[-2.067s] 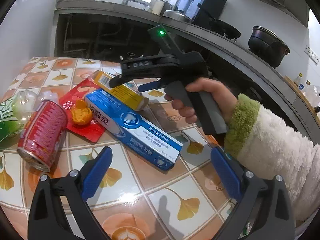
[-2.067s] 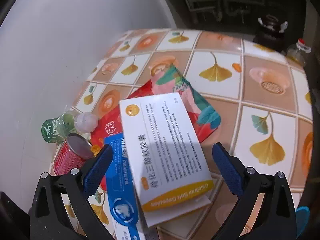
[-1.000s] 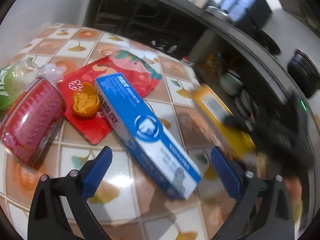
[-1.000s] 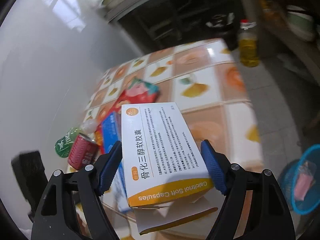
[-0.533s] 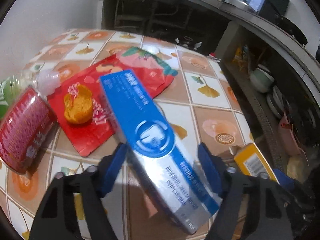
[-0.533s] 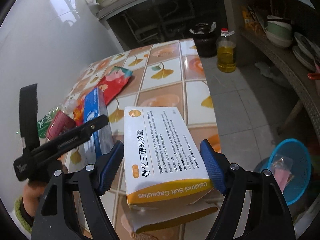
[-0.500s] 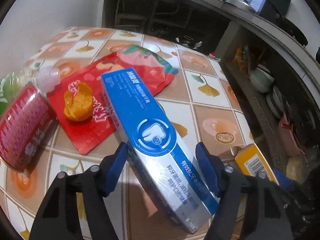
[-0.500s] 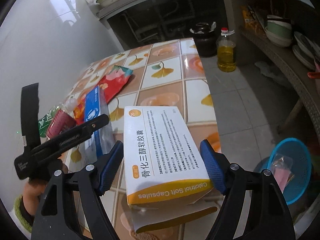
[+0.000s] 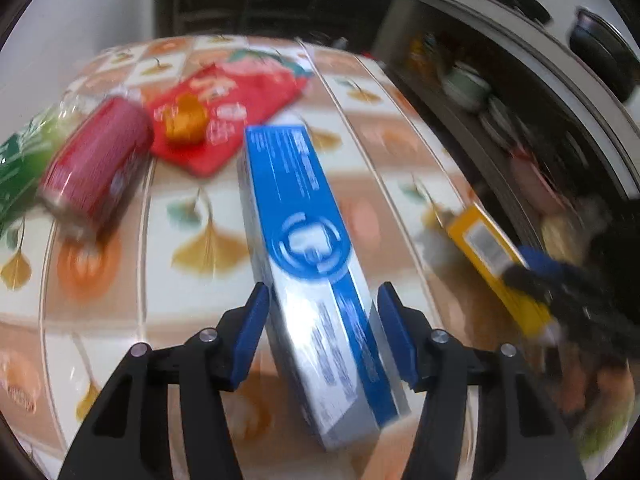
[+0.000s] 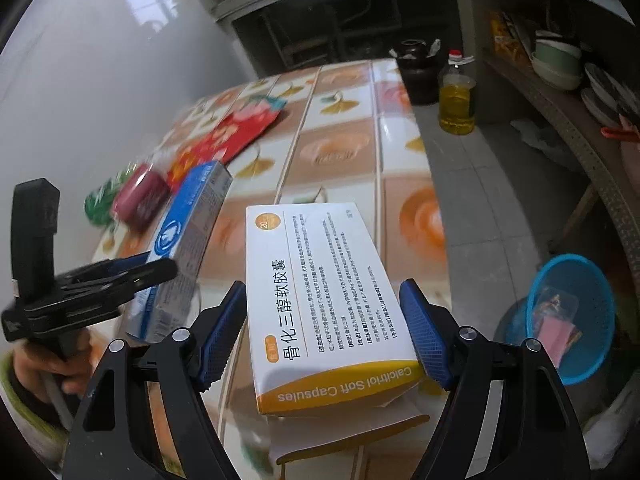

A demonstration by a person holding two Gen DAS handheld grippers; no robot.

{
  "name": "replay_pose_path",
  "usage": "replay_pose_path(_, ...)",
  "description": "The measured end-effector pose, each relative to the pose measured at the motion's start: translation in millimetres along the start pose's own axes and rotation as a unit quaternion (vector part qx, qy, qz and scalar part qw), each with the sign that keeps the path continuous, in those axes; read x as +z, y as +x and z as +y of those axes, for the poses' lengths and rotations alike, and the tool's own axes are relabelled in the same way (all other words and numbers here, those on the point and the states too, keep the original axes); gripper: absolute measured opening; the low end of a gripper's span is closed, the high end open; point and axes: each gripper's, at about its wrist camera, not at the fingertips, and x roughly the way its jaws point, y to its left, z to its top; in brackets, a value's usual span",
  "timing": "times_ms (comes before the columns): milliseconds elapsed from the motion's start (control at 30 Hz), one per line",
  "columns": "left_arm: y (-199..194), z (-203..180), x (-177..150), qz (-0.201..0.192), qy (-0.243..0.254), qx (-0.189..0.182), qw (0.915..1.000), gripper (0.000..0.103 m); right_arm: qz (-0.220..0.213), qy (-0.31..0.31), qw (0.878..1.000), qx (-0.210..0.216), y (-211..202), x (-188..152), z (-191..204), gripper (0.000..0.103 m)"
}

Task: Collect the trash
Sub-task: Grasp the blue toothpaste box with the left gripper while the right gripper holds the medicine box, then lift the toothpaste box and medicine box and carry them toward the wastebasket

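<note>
We hold a white and yellow medicine box (image 10: 320,300) between the blue pads of our right tool (image 10: 322,336), pressed on both sides; its near end reads "Calcitriol Soft Capsules" and its top carries large Chinese characters and fine print too small to read. Our left tool (image 9: 324,332) has a long blue toothpaste box (image 9: 308,248) between its pads, the jaws closing on it; the left pad touches the box, and the right pad looks just off it, though blur makes that hard to tell. The box bears a round white tooth emblem, its lettering blurred. On the worktop (image 9: 200,248), covered in orange and white tile pattern with ginkgo leaves, a red can (image 9: 96,168) lies on its side at the far left, next to a green-labelled bottle (image 9: 20,160) and a red snack bag (image 9: 228,112) with an orange peel (image 9: 186,122) on it. On the grey tiled floor to the right stands a blue basket (image 10: 572,316) holding some wrappers, with an oil bottle (image 10: 457,96) farther off beside a dark jar (image 10: 416,76), and shelves of bowls along the right wall.
</note>
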Motion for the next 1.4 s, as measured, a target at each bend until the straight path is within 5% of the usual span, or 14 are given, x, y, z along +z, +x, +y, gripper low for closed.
replay_pose_path(167,-21.1,-0.3,-26.8,0.017,0.031,0.000,0.9994,0.055,0.009,-0.015,1.000,-0.004,-8.1,-22.5,12.4,0.076)
replay_pose_path(300,-27.4,-2.5,-20.6,-0.010,0.034,0.010,0.9993,0.065,0.023,-0.007,1.000,0.014,-1.7,-27.2,16.5,0.084)
replay_pose_path(867,8.3,1.4,4.8,0.000,0.042,0.050,0.9979,0.058,0.029,-0.029,0.999,-0.021,12.1,-30.3,28.3,0.086)
replay_pose_path(1400,-1.6,-1.7,0.8,-0.027,0.034,0.036,0.9984,0.051,0.018,-0.030,0.999,-0.027,8.8,-32.0,30.3,0.072)
